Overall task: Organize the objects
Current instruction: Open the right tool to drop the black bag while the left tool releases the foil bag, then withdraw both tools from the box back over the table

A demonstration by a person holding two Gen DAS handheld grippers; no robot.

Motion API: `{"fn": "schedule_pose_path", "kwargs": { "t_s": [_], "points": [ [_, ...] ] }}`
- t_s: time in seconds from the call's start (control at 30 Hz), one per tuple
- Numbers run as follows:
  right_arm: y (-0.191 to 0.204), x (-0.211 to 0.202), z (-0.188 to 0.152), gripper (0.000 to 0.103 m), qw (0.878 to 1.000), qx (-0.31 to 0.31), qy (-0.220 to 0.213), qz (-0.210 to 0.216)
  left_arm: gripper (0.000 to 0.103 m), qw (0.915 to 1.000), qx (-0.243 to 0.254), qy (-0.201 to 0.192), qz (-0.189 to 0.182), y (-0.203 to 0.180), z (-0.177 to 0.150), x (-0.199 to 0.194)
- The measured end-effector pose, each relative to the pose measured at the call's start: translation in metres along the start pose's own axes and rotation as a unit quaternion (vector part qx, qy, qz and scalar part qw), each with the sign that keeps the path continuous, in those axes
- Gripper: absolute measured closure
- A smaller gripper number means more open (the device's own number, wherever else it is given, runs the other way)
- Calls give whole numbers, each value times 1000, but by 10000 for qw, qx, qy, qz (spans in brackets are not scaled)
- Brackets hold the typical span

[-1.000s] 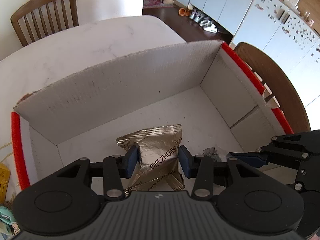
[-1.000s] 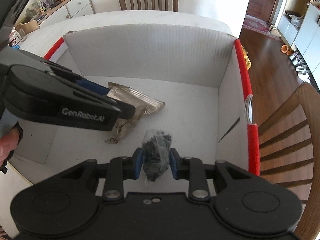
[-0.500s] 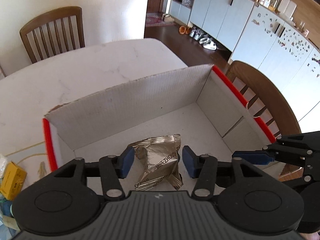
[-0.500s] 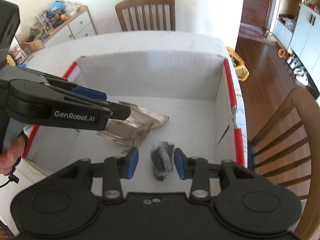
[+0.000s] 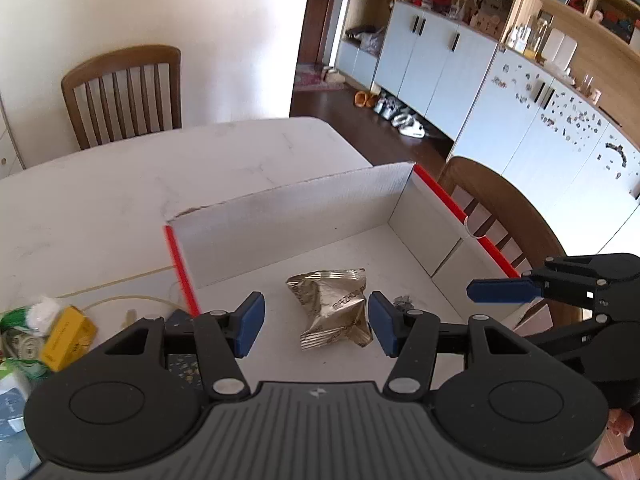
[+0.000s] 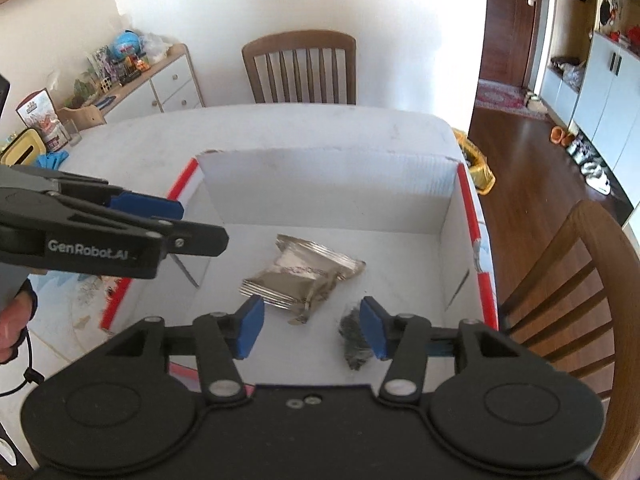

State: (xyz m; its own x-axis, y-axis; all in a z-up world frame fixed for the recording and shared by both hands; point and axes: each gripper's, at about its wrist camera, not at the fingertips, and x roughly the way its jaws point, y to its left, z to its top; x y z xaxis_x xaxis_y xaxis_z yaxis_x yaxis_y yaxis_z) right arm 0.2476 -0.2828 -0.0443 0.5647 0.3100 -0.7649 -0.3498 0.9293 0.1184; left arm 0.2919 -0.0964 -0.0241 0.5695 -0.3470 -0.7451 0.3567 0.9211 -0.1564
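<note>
A white cardboard box (image 5: pixel 320 216) (image 6: pixel 320 184) with red-edged rims stands on the white table. A crinkled silver foil packet (image 5: pixel 334 308) (image 6: pixel 300 276) lies on its floor. A small dark packet (image 6: pixel 352 338) (image 5: pixel 402 302) lies to its right. My left gripper (image 5: pixel 316 324) is open and empty, held above the box over the foil packet. My right gripper (image 6: pixel 312 328) is open and empty, above the box's near edge; the dark packet lies below its right finger. Each gripper shows in the other's view (image 5: pixel 520 290) (image 6: pixel 132 220).
Wooden chairs stand at the table's far side (image 5: pixel 124 92) (image 6: pixel 300 64) and right side (image 5: pixel 496 216) (image 6: pixel 572 292). A yellow box (image 5: pixel 66 336) and small clutter lie on the table left of the box. A sideboard (image 6: pixel 140 88) stands at the back left.
Both grippers opened, let go of the foil packet and the dark packet inside the box, then lifted up and back. Both packets now lie on the box floor.
</note>
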Motion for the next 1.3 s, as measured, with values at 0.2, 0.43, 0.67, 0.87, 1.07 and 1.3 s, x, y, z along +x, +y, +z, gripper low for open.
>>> {"fn": "schedule_pose_path", "kwargs": {
  "t_s": [0.2,0.43,0.67,0.87,1.07,1.3],
  "points": [
    [26,-11,1,41,9997,-90,-243,-9,42,9993,50,-281,226,14,-12,-31],
    [55,-18,-2,32,9992,-25,-391,42,30,9979,-83,-549,341,46,-30,-71],
    [84,-22,-6,27,9989,-40,-459,105,22,9967,-163,-671,422,79,-50,-100],
    [110,-21,-9,19,9986,19,-511,151,19,9960,-353,-693,440,107,-72,-115],
    [140,-16,-15,16,9985,-74,-498,229,7,9956,-513,-692,374,136,-91,-125],
    [179,-4,-26,16,9983,-292,-345,364,0,9946,-640,-773,276,175,-110,-135]
  ]
}}
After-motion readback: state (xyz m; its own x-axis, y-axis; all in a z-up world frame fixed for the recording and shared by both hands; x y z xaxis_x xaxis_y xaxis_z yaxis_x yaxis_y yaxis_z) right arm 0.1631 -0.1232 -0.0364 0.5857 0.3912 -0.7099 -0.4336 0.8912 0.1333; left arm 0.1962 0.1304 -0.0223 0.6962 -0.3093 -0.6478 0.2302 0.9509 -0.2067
